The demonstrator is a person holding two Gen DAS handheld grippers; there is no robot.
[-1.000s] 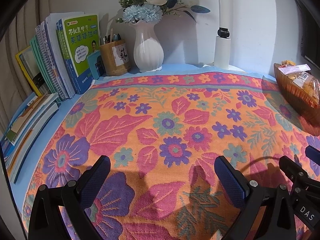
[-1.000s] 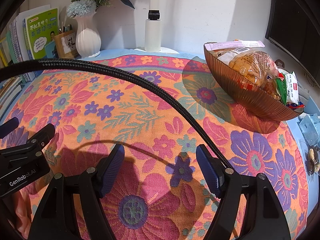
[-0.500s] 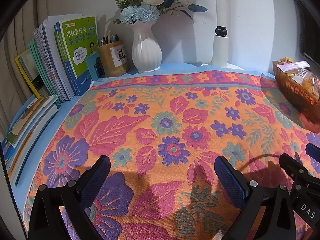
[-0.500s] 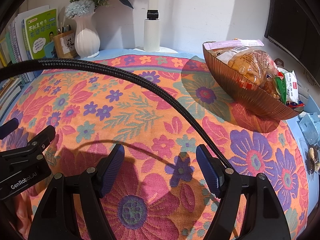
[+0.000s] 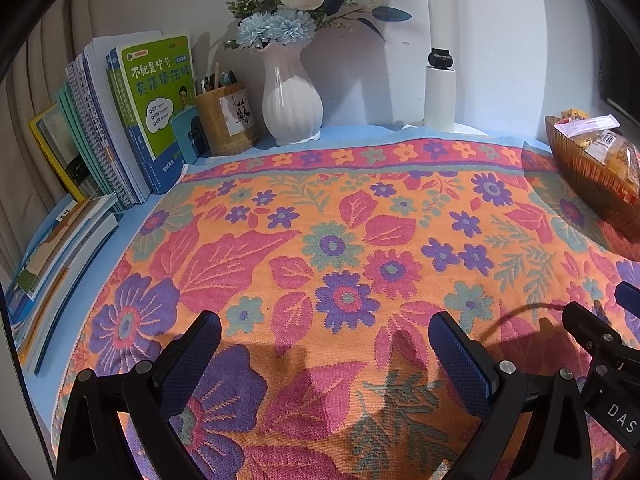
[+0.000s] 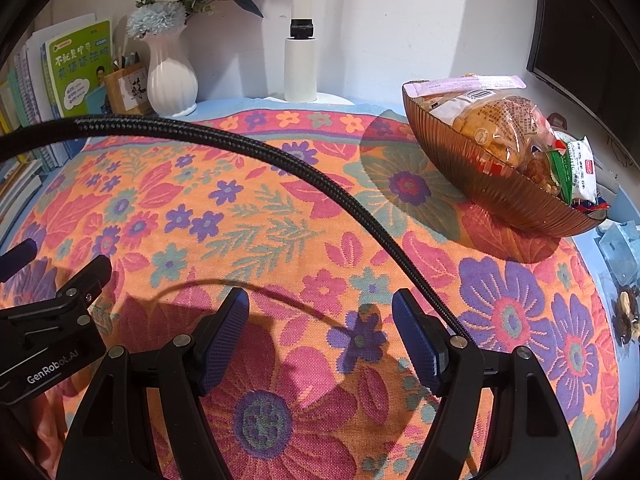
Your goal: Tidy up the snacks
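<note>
A brown ribbed bowl (image 6: 496,196) full of packaged snacks (image 6: 504,120) stands at the right of the floral cloth (image 6: 280,216); it also shows at the right edge of the left wrist view (image 5: 592,176). My left gripper (image 5: 324,340) is open and empty, low over the cloth near its front. My right gripper (image 6: 320,320) is open and empty, low over the cloth, left of and nearer than the bowl. Each gripper shows at the side of the other's view.
At the back stand a white vase with flowers (image 5: 290,100), a wooden pen holder (image 5: 226,120), upright books (image 5: 132,116) and a white roll on a stand (image 5: 440,96). More books lie flat at the left (image 5: 60,248). A black cable (image 6: 280,168) arcs over the cloth.
Both views have shifted slightly, as both grippers drew back a little. Both stay open and empty.
</note>
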